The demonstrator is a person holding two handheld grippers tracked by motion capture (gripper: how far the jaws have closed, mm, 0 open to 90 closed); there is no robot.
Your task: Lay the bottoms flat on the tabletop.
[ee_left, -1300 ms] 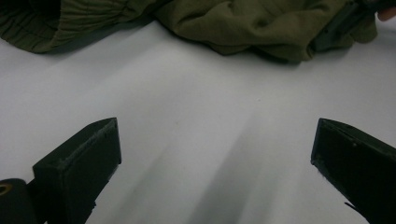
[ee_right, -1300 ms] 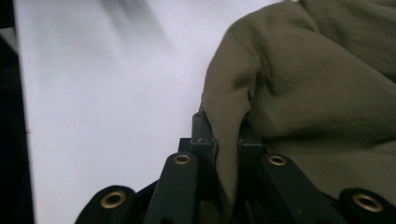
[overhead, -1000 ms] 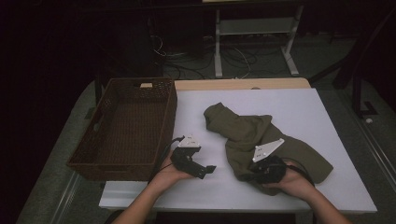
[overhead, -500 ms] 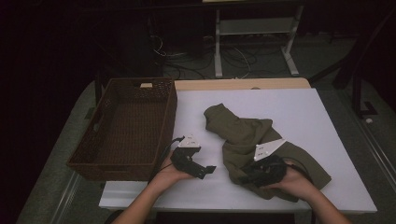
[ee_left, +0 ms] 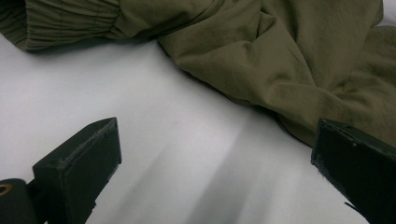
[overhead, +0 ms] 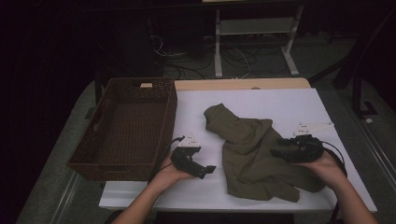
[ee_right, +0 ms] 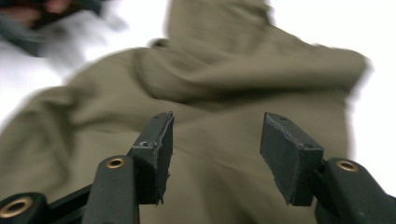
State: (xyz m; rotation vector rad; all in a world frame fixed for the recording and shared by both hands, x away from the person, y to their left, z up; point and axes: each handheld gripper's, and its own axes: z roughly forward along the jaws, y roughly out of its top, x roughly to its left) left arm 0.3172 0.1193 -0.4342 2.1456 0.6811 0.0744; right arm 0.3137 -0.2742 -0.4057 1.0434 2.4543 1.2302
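Observation:
An olive green garment [overhead: 247, 149] lies crumpled on the white table [overhead: 280, 102]. In the high view my right gripper [overhead: 276, 152] hovers over the garment's right part and points left. Its jaws have just been opening. In the right gripper view the right gripper [ee_right: 217, 123] is open, with the garment [ee_right: 224, 84] below and ahead of the pads and nothing pinched. My left gripper [overhead: 209, 170] rests left of the garment near the table's front edge and points right. It stands wide open [ee_left: 217, 135] over bare table, the garment [ee_left: 289, 56] just beyond.
A brown wicker basket [overhead: 173, 109] stands along the table's left side, close to the left hand. Beyond the table's far edge are a white frame [overhead: 254, 28] and cables on the dark floor. The right gripper's cable [overhead: 338, 156] loops beside the right hand.
The right hand has moved to the right, from the garment's middle to its right part. The garment's right side now lies differently. The left gripper has kept still.

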